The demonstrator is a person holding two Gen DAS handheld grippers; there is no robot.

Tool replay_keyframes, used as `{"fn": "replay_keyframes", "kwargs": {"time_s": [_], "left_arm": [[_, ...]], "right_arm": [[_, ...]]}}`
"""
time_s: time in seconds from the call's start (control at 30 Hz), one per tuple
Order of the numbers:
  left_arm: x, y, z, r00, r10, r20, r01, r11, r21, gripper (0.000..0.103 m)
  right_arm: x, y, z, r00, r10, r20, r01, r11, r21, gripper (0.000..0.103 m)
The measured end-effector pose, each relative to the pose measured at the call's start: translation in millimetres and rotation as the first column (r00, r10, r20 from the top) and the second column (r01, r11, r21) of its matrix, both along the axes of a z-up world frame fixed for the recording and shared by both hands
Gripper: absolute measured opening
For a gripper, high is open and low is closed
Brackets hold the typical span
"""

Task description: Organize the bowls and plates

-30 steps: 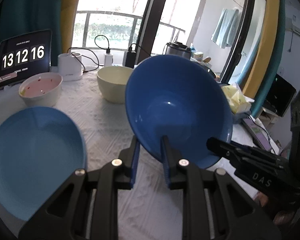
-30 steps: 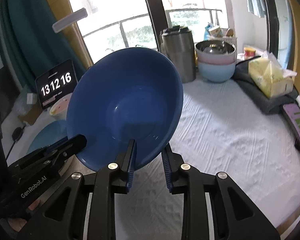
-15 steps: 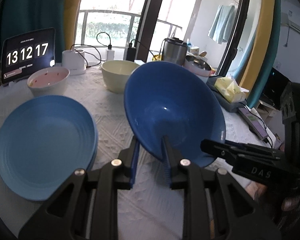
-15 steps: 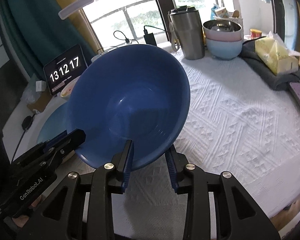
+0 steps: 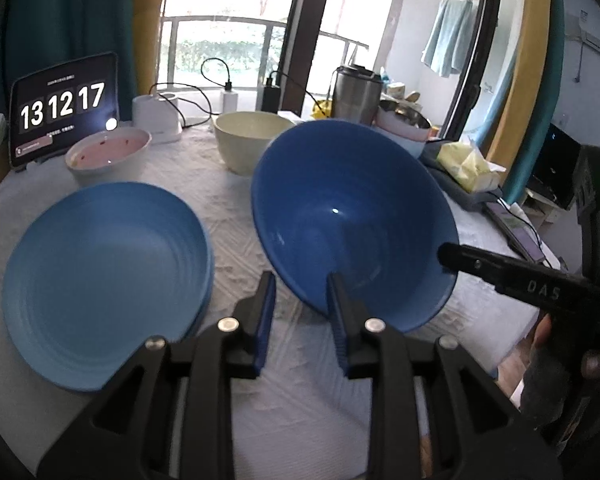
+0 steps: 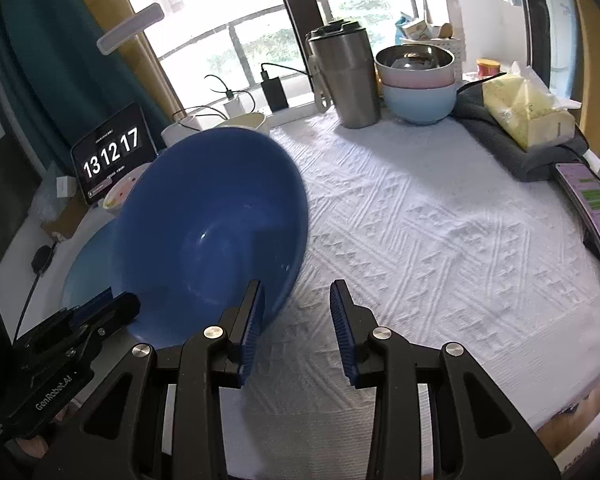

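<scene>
Bowl [image 5: 352,220] of dark blue fills the middle of our left wrist view, tilted with its opening toward the camera and its lower rim on the white textured surface [image 5: 236,200]. Our left gripper [image 5: 300,320] stands with its jaws parted; the right finger reaches over the bowl's near rim while the left finger sits clear outside it, so we see no clamp on the rim. Just left of the bowl lies a light blue plate [image 5: 104,276], flat on the surface. Behind them stand a pink-lined bowl [image 5: 108,156], a cream bowl [image 5: 252,140] and a clock tablet [image 5: 64,108]. The right gripper's finger pokes in at the bowl's right rim. In the right wrist view, our right gripper [image 6: 298,320] is spread wide and holds nothing; its left finger is at the bowl's [image 6: 212,232] edge, though we cannot tell whether they touch. At the far edge stand a steel tumbler [image 6: 348,80] and stacked bowls [image 6: 418,80].
</scene>
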State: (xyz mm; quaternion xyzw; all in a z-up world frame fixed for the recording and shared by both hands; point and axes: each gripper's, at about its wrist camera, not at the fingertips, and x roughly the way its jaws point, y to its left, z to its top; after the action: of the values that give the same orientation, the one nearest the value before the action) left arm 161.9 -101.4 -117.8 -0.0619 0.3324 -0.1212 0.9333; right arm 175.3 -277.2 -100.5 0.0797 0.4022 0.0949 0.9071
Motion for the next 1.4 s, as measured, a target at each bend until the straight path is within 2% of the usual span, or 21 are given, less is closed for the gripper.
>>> {"fn": "replay_keyframes", "kwargs": {"time_s": [0.23, 0.47, 0.77, 1.1, 1.3, 1.37, 1.4], "left_arm": [[-4.0, 3.6, 8.4, 0.999, 0.012, 0.047, -0.012, 1.000, 0.005, 0.029], [1.9, 9.0, 10.6, 0.998, 0.027, 0.054, -0.028, 1.000, 0.003, 0.030], [8.1, 17.1, 25.2, 0.993, 0.054, 0.101, -0.055, 0.998, 0.005, 0.031], [19.3, 29.4, 41.2, 0.986, 0.079, 0.144, -0.079, 0.997, -0.001, 0.033], [31.6, 30.9, 42.4, 0.990, 0.067, 0.127, -0.071, 0.997, 0.032, 0.036], [35.5, 32.4, 42.3, 0.990, 0.069, 0.123, -0.074, 0.997, 0.030, 0.039], [37.3, 33.0, 42.6, 0.990, 0.070, 0.121, -0.074, 0.997, 0.029, 0.044]], "right_arm": [[6.0, -1.5, 1.4, 1.000, -0.011, 0.013, 0.011, 1.000, 0.007, 0.037], [10.3, 3.8, 12.2, 0.999, 0.004, 0.048, -0.004, 1.000, 0.007, 0.037], [18.0, 8.1, 24.6, 0.996, 0.020, 0.084, -0.020, 1.000, 0.001, 0.037], [32.9, 13.5, 45.6, 0.990, 0.061, 0.130, -0.056, 0.997, -0.045, 0.037], [51.0, 14.7, 54.5, 0.987, 0.094, 0.128, -0.092, 0.995, -0.023, 0.037], [54.7, 13.9, 56.4, 0.987, 0.091, 0.132, -0.088, 0.996, -0.021, 0.039], [56.8, 12.8, 57.8, 0.987, 0.087, 0.135, -0.085, 0.996, -0.020, 0.042]]}}
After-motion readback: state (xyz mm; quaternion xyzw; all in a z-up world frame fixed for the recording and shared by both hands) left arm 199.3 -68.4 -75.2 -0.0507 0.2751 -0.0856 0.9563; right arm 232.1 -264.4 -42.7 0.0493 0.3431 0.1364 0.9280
